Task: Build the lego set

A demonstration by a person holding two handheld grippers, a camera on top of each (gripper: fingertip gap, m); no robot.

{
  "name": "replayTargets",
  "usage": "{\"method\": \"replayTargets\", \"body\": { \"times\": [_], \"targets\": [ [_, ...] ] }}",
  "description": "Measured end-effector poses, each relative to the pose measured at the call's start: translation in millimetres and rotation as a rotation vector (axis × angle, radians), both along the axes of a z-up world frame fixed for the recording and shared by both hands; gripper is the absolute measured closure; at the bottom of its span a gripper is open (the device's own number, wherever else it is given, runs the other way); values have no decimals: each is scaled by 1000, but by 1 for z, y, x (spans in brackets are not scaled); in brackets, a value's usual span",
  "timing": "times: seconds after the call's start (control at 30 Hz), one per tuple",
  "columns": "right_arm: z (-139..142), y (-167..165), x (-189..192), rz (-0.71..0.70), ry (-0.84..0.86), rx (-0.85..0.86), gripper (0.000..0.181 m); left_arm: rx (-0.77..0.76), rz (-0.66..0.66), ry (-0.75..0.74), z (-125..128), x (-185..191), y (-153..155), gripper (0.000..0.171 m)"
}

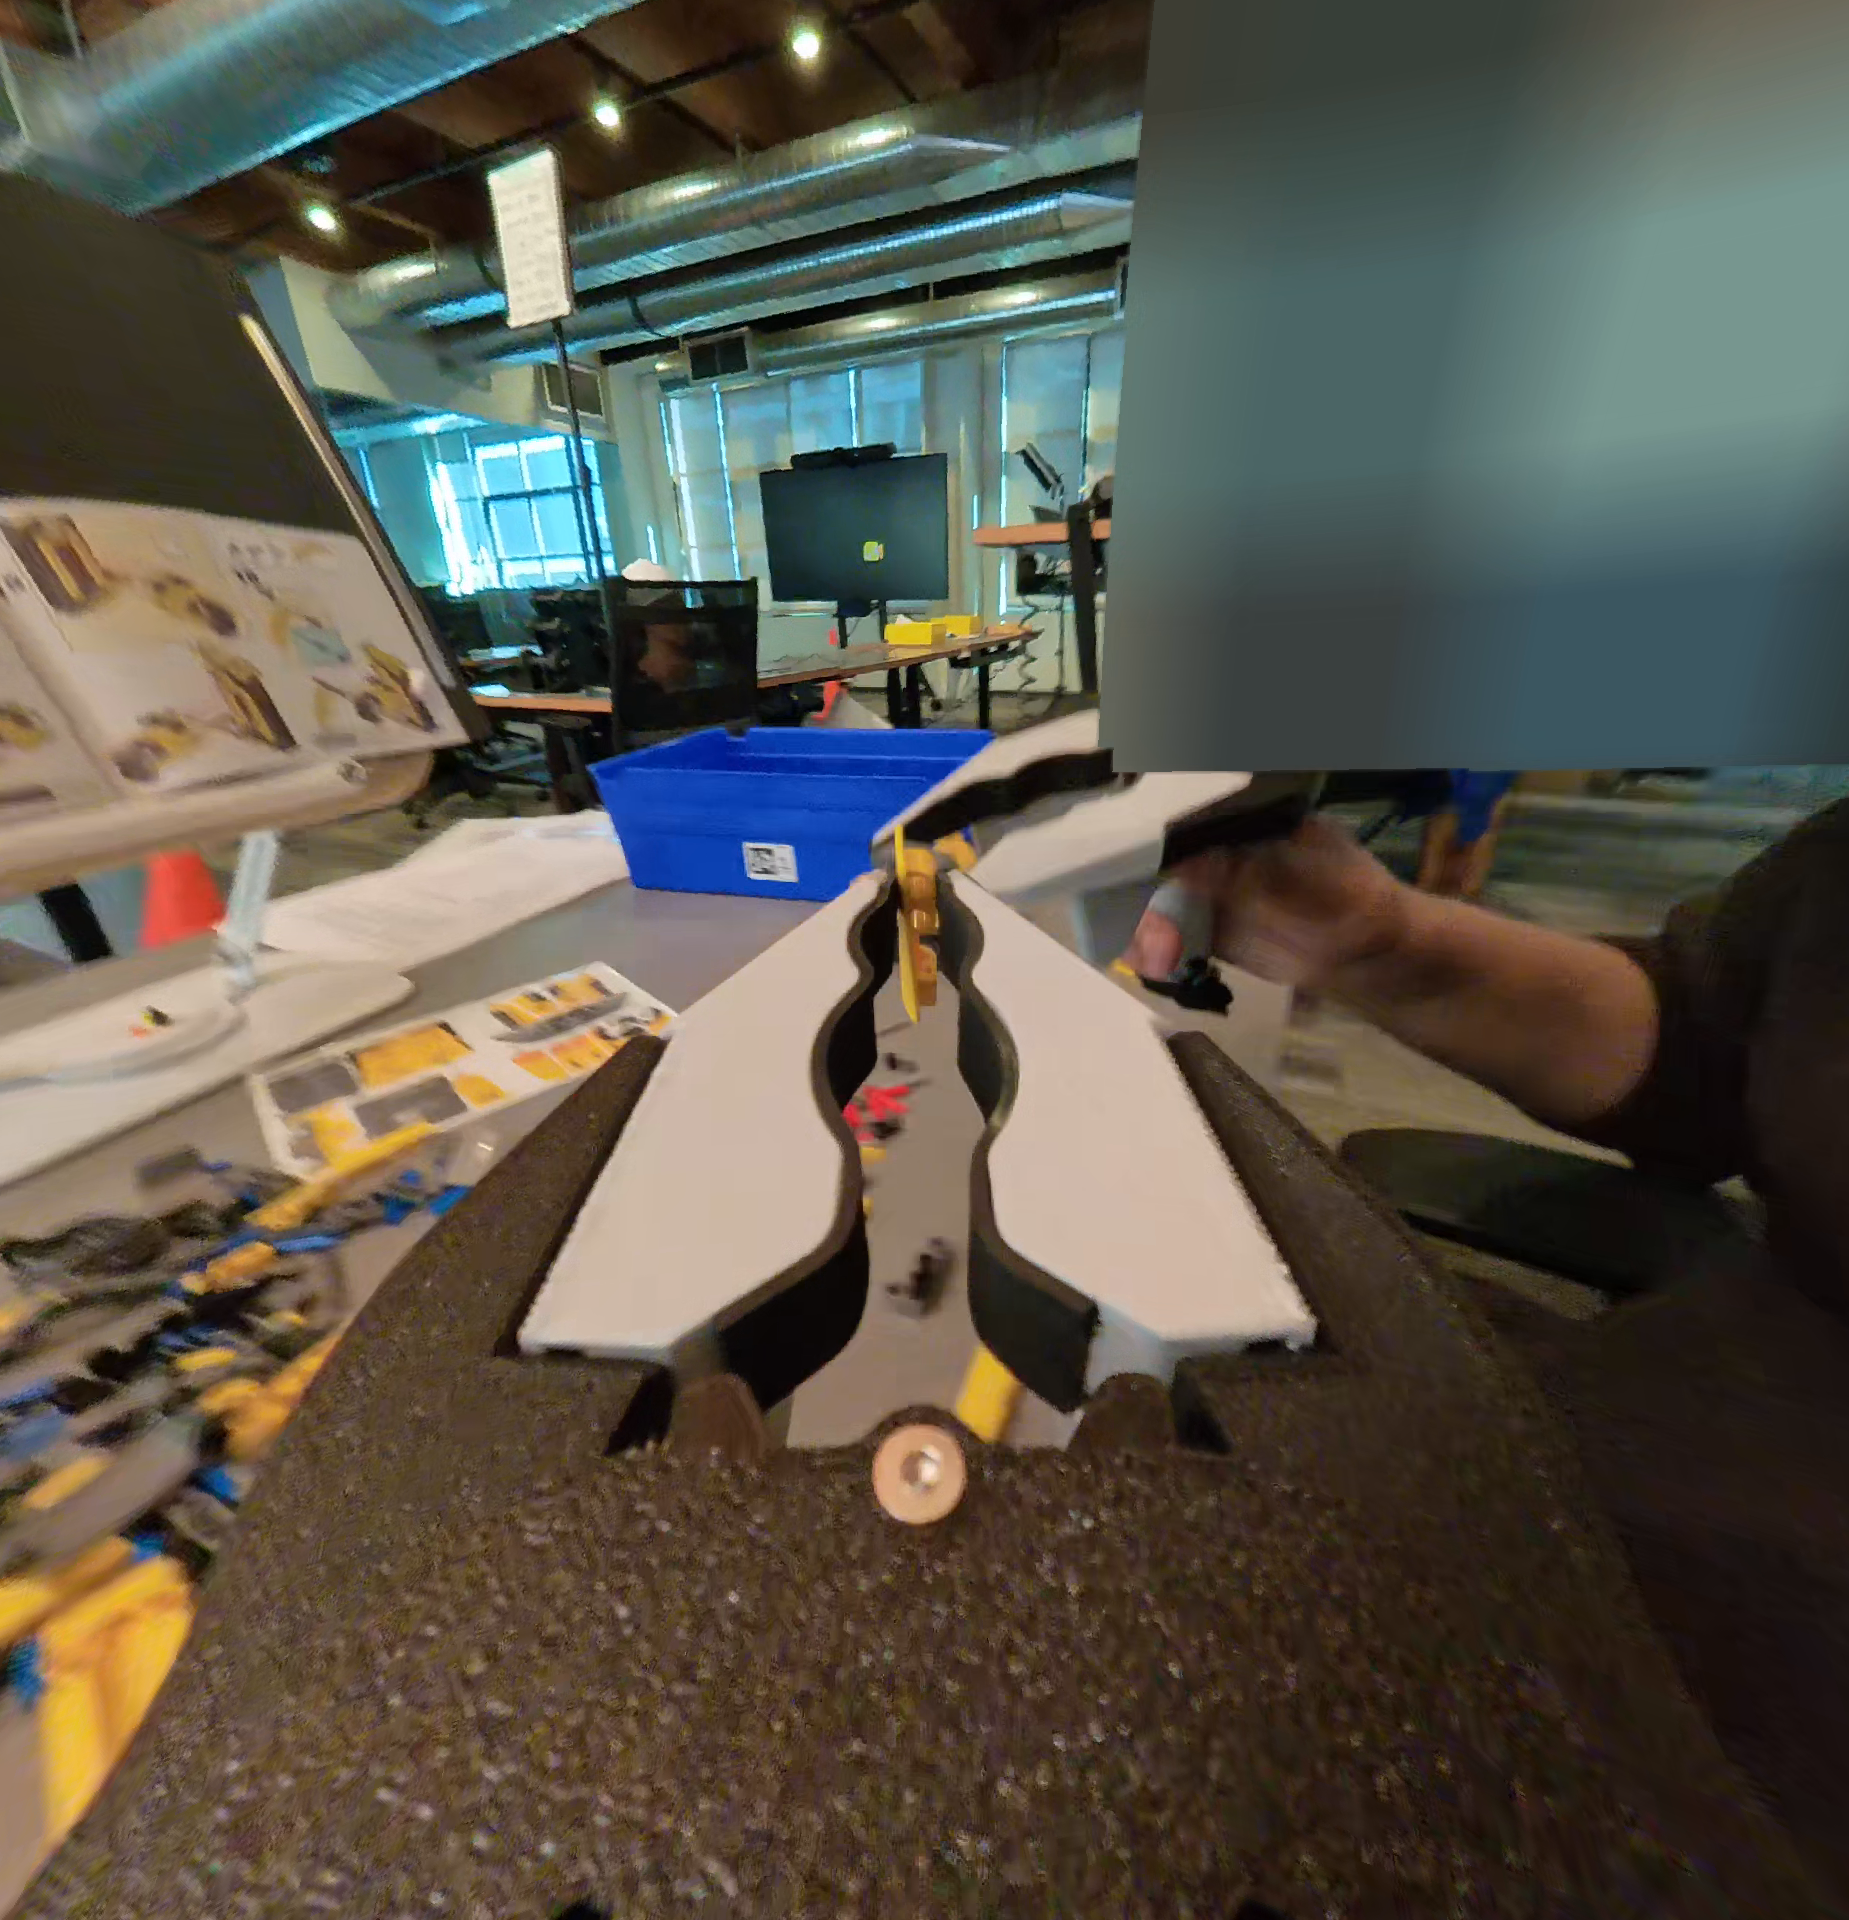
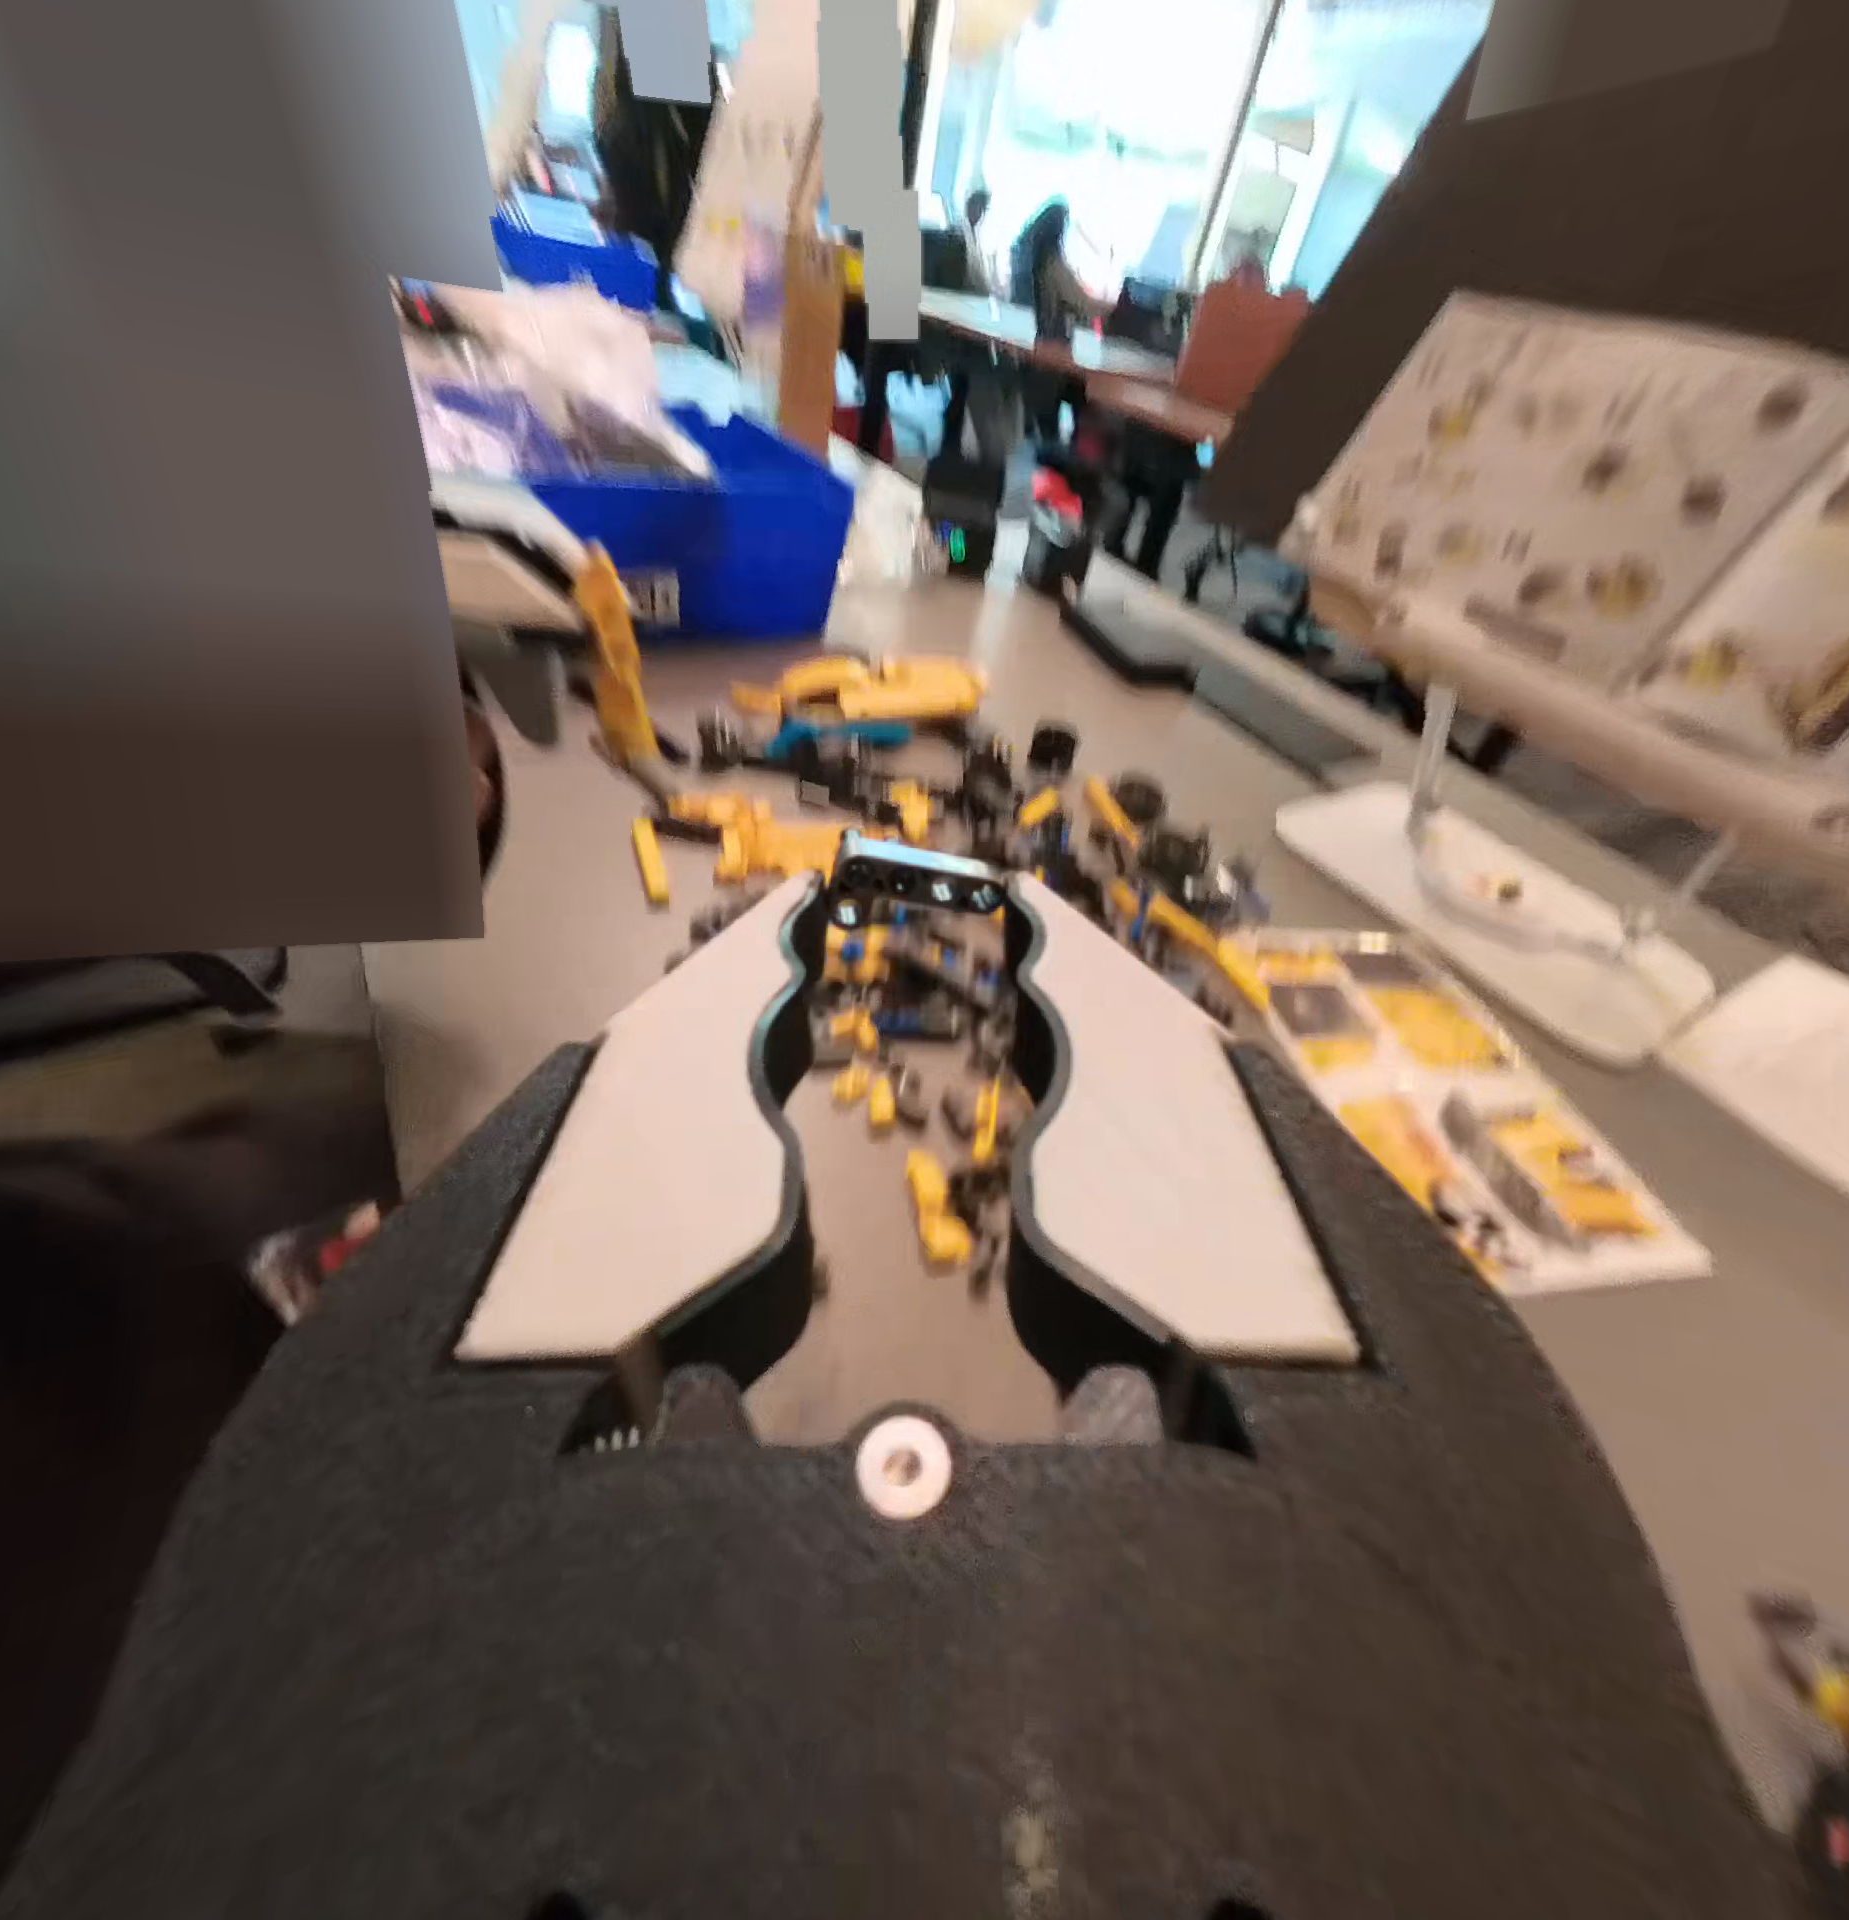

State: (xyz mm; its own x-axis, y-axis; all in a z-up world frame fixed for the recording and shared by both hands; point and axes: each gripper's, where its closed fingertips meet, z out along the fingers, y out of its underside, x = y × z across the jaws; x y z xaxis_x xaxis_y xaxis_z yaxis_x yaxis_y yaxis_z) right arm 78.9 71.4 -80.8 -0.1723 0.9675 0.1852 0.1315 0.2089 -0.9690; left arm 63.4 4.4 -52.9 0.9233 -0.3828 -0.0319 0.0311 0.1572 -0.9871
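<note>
A yellow piece (image 1: pixel 918 935) is clamped upright between the tips of the left tool (image 1: pixel 915 914); a black beam with holes (image 2: pixel 920 883) is gripped crosswise by the right tool (image 2: pixel 915 899). Below them, loose yellow, black and blue pieces (image 2: pixel 930 1039) are scattered over the grey counter (image 1: pixel 608 935), beside a printed sheet (image 1: pixel 452 1060). A blue bin (image 1: pixel 785 810) is set farther back, an instruction booklet on a stand (image 1: pixel 182 644) is propped at the side, and an open office with ceiling ducts (image 1: pixel 795 208) is seen beyond.
</note>
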Motion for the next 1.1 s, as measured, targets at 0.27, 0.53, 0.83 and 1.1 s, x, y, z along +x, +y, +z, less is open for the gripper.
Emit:
{"method": "replayTargets", "body": {
  "times": [0.27, 0.53, 0.83, 1.1],
  "targets": [
    [44, 30, -73, 190, 167, -103, 148, 34, 107, 74, 3, -52, 39, 165],
    [-4, 9, -77, 327, 18, -333, 148, -24, 45, -137, -19, -74, 44, 165],
    [-5, 5, -74, 384, -4, -467, 148, -57, 67, -63, -28, -69, 47, 165],
    [-11, 1, -75, 400, -26, -497, 147, -64, 65, -87, -28, -72, 47, 165]
  ]
}}
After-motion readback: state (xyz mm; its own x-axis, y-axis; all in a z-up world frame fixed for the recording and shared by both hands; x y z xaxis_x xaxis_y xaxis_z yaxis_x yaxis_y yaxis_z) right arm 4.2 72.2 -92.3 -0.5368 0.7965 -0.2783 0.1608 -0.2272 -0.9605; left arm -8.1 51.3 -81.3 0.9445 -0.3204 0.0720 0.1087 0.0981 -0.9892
